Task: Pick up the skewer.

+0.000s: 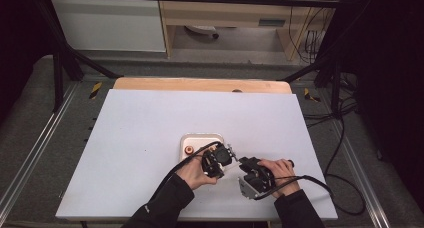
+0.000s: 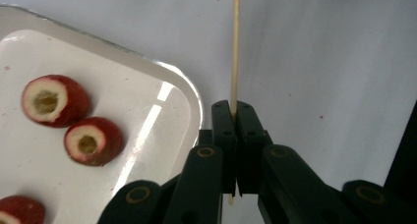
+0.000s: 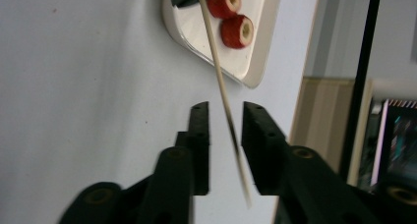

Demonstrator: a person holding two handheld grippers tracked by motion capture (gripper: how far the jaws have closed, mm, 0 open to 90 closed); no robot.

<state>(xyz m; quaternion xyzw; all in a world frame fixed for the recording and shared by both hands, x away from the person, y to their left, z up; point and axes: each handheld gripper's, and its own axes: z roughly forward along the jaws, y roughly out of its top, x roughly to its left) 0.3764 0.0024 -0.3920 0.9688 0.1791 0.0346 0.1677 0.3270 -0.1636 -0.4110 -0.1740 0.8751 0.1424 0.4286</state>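
Observation:
A thin wooden skewer point(image 2: 235, 47) stands clamped between the black jaws of my left gripper point(image 2: 235, 111), which is shut on it beside the corner of a white tray point(image 2: 189, 94). On the tray lie red cored fruit pieces point(image 2: 54, 100), point(image 2: 93, 140). In the right gripper view the same skewer point(image 3: 219, 71) runs down between the jaws of my right gripper point(image 3: 225, 108); they stand apart with a gap on each side of the stick. From above, the left gripper point(image 1: 230, 151) and the right gripper point(image 1: 245, 161) meet tip to tip just right of the tray point(image 1: 200, 137).
A white sheet point(image 1: 150, 123) covers the table, with a wooden edge point(image 1: 200, 84) at the back. Black frame posts and cables stand off the table's right side point(image 1: 340, 138). A third fruit piece point(image 2: 19, 211) lies at the tray's near corner.

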